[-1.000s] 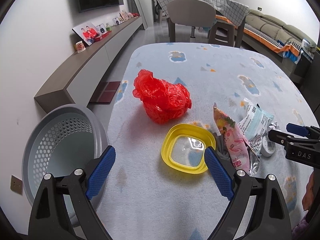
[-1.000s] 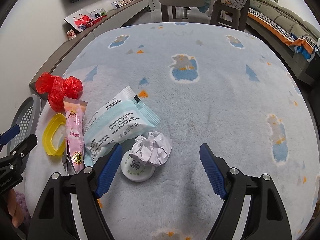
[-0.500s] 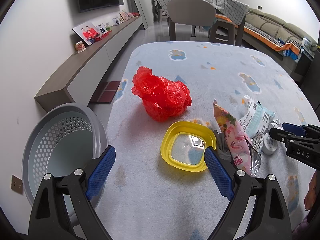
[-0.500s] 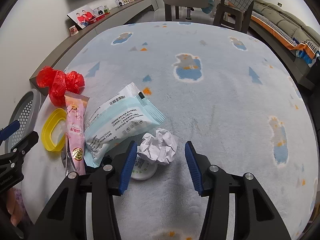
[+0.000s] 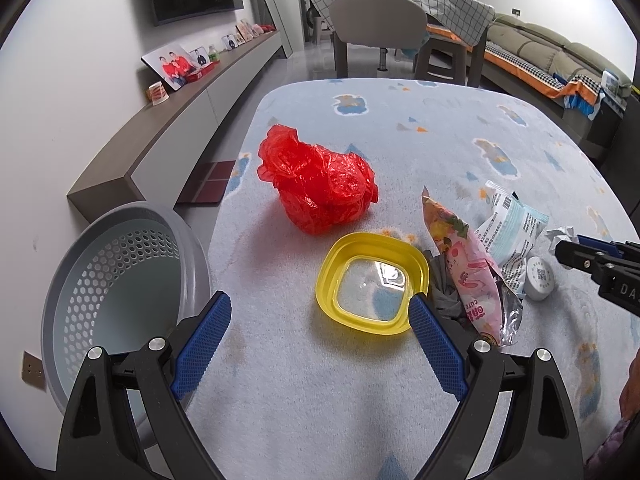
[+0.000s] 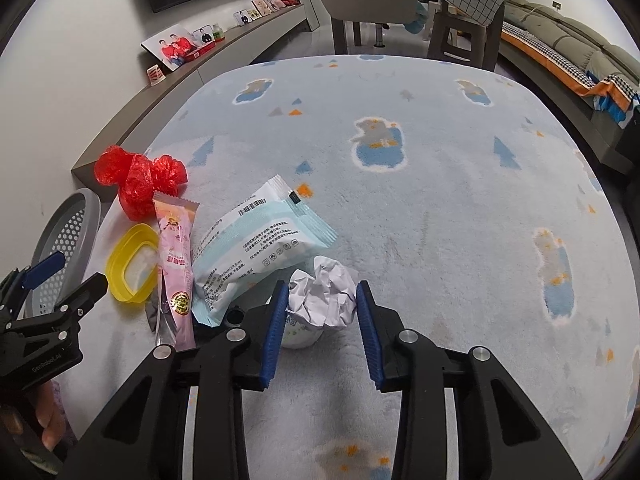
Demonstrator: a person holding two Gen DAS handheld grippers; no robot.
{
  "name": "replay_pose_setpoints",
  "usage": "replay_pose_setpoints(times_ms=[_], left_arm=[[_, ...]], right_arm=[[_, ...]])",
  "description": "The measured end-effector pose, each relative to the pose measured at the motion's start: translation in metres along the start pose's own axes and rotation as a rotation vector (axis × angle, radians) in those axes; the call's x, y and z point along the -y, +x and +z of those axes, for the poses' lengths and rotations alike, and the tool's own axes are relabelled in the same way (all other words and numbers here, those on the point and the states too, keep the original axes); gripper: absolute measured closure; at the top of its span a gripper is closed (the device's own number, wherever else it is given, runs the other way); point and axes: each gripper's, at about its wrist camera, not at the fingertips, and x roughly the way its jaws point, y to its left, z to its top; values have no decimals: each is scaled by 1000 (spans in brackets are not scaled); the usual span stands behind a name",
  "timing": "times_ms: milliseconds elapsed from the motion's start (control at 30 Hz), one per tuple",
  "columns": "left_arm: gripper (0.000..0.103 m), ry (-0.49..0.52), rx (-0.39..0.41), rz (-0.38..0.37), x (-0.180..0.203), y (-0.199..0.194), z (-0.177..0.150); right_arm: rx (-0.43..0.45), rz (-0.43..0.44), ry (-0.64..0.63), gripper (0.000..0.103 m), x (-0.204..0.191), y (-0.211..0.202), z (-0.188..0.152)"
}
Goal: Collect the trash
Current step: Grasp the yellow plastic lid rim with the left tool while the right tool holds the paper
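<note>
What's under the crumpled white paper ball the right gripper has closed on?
Beneath the crumpled white paper ball, a small round white lid with a printed code peeks out. Most of it is covered by the ball and right gripper.

Six pieces of trash lie on the counter (image 6: 440,200): one crumpled red plastic bag (image 5: 320,188), one yellow plastic lid (image 5: 372,282), one pink snack wrapper (image 6: 176,264), one white-and-teal wipes packet (image 6: 260,244), one ball of crumpled white paper (image 6: 324,294) and one small round white cap (image 5: 538,278). One grey perforated bin (image 5: 116,288) stands beside the counter. Two tools are in view, the left tool (image 5: 320,332) and the right tool (image 6: 322,316).
</note>
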Motion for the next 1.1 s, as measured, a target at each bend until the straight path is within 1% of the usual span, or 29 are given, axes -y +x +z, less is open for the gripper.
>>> replay_pose_setpoints(times_ms=[300,467,667,833,933,1067,1100], left_arm=[[14,20,-30,-16,7,9,-5],[14,34,-63,-23,15,21,-6],[14,24,-101,-34,16,38,-6],[14,0,-109,-46,15,46,-1],[14,3,-105,-42,17,49,0],[14,-12,-106,-68,17,53,3],[16,-15,-105,-74,16,53,4]], right_arm=[[21,10,20,69,5,-11,-1],[21,15,23,69,6,-13,-2],[18,19,26,69,7,-14,-2],[19,18,20,69,6,-14,-2],[18,19,19,69,5,-13,-2],[14,22,17,69,4,-13,-3],[14,23,15,69,3,-13,-3]])
